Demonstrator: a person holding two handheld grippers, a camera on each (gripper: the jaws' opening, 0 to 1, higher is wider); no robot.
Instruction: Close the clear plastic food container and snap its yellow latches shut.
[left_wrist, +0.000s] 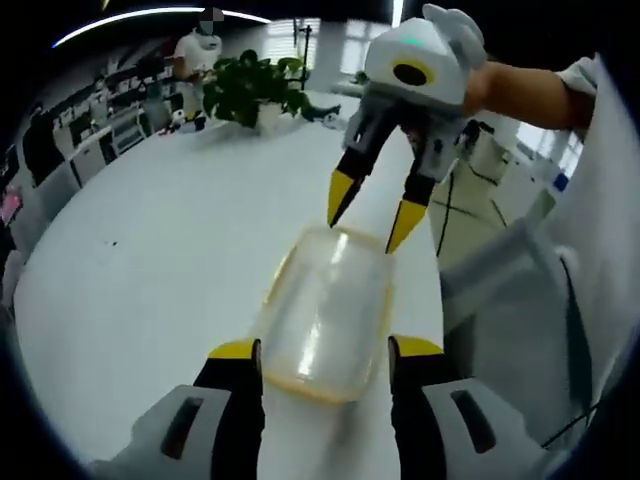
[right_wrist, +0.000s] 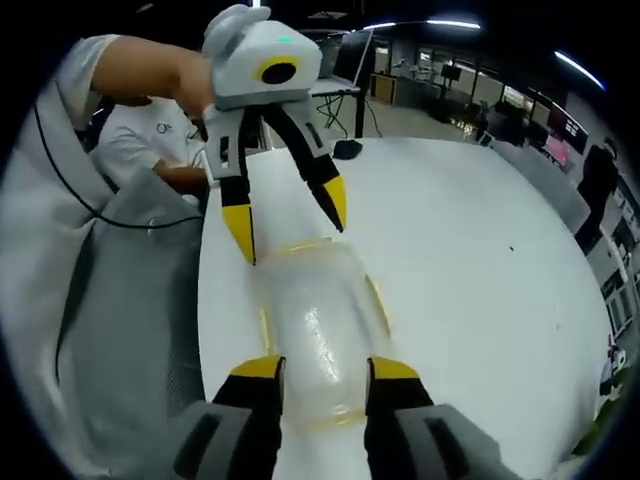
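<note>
Fingers of both left gripper (left_wrist: 324, 352) and right gripper (right_wrist: 324, 373) spread wide, flanking opposite container (left_wrist: 325, 315) ends.

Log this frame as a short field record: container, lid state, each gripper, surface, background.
container: clear plastic food container with yellow trim, lying on the table
lid: appears down on the container; latch state too blurred to tell
left gripper: jaws open, straddling one end of the container
right gripper: jaws open, straddling the opposite end
surface: white table
background: potted plant, a person standing beyond it
</note>
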